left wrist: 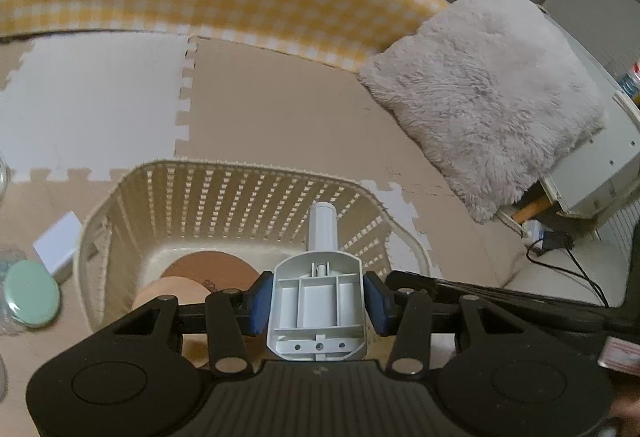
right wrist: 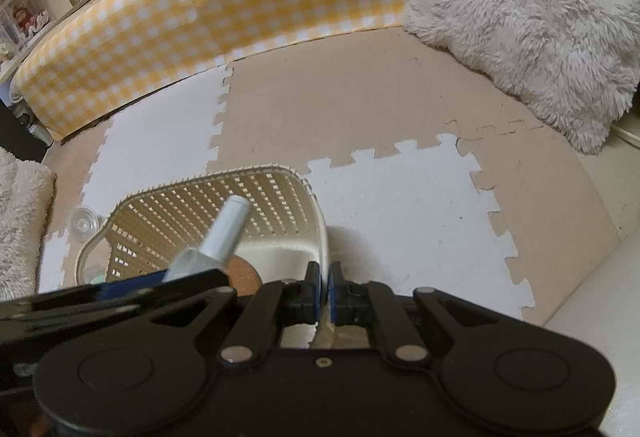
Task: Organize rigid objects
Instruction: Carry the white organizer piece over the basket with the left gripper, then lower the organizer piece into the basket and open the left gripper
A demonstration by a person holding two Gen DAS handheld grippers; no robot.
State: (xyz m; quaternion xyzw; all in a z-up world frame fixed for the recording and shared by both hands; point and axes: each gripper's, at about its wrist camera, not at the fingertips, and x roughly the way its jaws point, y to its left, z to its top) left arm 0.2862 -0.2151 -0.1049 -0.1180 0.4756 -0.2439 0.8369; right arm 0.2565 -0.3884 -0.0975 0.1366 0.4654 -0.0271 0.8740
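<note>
The left gripper (left wrist: 317, 303) is clamped on a grey plastic holder (left wrist: 318, 311) at lower centre, poised over the slatted basket (left wrist: 256, 189). The right gripper (right wrist: 325, 291) pinches the basket's rim, apparently steadying it. The placing step seems underway; next the holder needs lowering beside the cork disc (left wrist: 208, 269) before release.

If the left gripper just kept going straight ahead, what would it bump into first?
Probably the far slatted wall of the cream plastic basket. The left gripper holds a grey plastic handled piece whose tube tip leads toward that wall, though depth is hard to judge.
</note>
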